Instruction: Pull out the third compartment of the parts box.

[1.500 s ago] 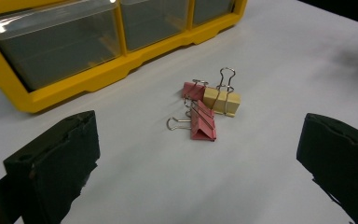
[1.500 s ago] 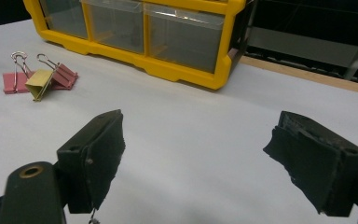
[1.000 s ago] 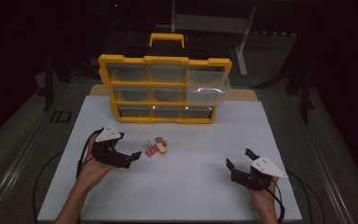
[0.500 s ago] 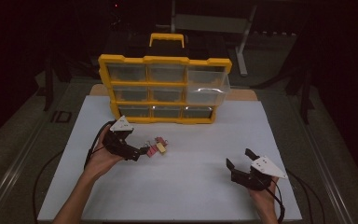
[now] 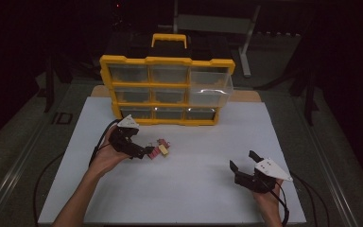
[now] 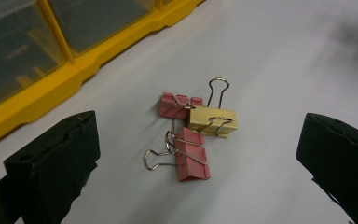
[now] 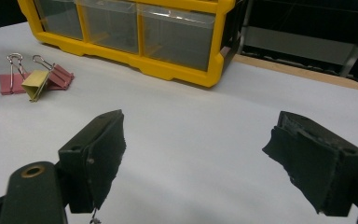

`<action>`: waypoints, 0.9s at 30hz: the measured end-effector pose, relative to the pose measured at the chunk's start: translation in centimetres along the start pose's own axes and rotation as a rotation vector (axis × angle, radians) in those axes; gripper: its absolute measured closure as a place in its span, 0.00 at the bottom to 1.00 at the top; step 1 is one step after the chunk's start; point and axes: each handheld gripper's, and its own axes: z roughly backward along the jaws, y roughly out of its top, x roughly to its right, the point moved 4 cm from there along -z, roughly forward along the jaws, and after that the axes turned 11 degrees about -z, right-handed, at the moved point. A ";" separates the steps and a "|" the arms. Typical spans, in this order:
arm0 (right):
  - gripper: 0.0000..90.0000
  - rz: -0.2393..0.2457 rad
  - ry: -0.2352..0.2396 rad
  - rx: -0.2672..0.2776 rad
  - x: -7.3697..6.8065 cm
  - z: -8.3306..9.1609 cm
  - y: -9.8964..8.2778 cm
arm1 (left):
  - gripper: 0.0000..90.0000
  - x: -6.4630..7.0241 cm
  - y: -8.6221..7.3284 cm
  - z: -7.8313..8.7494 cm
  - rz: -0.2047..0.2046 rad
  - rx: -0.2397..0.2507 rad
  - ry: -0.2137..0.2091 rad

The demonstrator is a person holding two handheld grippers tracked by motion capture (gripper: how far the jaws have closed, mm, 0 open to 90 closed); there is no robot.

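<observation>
1. In the high view we see 2 hand-held grippers on the white bench [image 5: 194, 189]. The left hand-held gripper [image 5: 146, 152] sits just beside a small cluster of binder clips [image 5: 159, 147], its jaws spread and holding nothing. The right hand-held gripper [image 5: 243, 161] is well apart from them at the near right, jaws spread and empty. Behind the clips stands 1 yellow drawer organiser [image 5: 166, 90] with 1 clear drawer [image 5: 209, 90] pulled out at its upper right.

2. In the left gripper view we count 3 clips lying on the bench between the 2 wide-open black jaws, touching neither: 2 pink clips, 1 nearer [image 6: 192, 154] and 1 farther [image 6: 173, 106], and 1 yellow clip [image 6: 212, 120] resting against both. The nearer pink clip's wire handles point left, and its long axis runs away from us.

3. In the right gripper view we see its jaws wide apart over bare bench, with the 3 clips [image 7: 35, 80] far left, wire handles pointing up and away, near the organiser's front edge.
</observation>
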 end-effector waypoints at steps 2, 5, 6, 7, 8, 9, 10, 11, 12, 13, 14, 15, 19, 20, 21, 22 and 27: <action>0.18 0.001 0.000 0.001 0.0 0.0 0.0 | 0.00 -0.1 0.0 -0.2 -0.001 0.001 -0.002; 0.18 0.000 0.002 -0.002 0.0 0.0 0.0 | 0.00 -0.1 -0.1 -0.6 -0.013 -0.024 0.000; 0.18 0.000 0.002 -0.002 0.0 0.0 0.0 | 0.00 -0.1 -0.1 -0.6 -0.013 -0.024 0.000; 0.18 0.000 0.002 -0.003 0.0 0.0 0.0 | 0.00 -0.2 -0.1 -0.7 -0.014 -0.032 0.005; 0.18 -0.001 0.002 -0.002 0.0 0.0 0.0 | 0.02 -0.2 -0.2 -0.9 -0.011 -0.037 0.002; 0.18 -0.001 0.002 -0.002 0.0 0.0 0.0 | 0.02 -0.2 -0.2 -0.9 -0.011 -0.037 0.002; 0.18 0.001 0.001 -0.002 0.0 0.0 0.0 | 0.02 -0.2 -0.2 -1.0 -0.014 -0.042 0.003; 0.18 0.000 0.001 -0.002 0.0 0.0 0.0 | 0.02 -0.3 -0.2 -1.2 -0.017 -0.046 0.005; 0.18 0.000 0.002 -0.003 0.0 0.0 0.0 | 0.03 -0.3 -0.2 -1.3 -0.018 -0.050 0.008; 0.18 -0.001 0.003 -0.004 0.0 0.0 0.0 | 0.03 -0.4 -0.2 -1.3 -0.018 -0.054 0.009; 0.18 -0.002 0.004 -0.003 0.0 0.0 0.0 | 0.04 -0.4 -0.2 -1.4 -0.018 -0.058 0.009; 0.18 -0.001 0.004 -0.002 0.1 0.0 0.0 | 0.04 -0.4 -0.2 -1.6 -0.023 -0.065 0.012; 0.18 -0.004 0.003 -0.003 0.1 0.0 0.0 | 0.05 -0.4 -0.2 -2.0 -0.029 -0.092 0.012; 0.18 -0.006 0.003 -0.002 0.1 0.0 0.0 | 0.06 -0.4 -0.1 -2.2 -0.033 -0.097 0.011; 0.18 -0.005 0.002 -0.003 0.1 0.0 0.0 | 0.06 -0.4 -0.1 -2.3 -0.034 -0.104 0.013; 0.18 -0.005 0.002 -0.003 0.1 0.0 0.0 | 0.07 -0.3 0.0 -2.6 -0.042 -0.117 0.009; 0.18 -0.006 0.001 -0.004 0.2 0.0 0.0 | 0.10 -0.2 -0.1 -3.2 -0.048 -0.145 0.005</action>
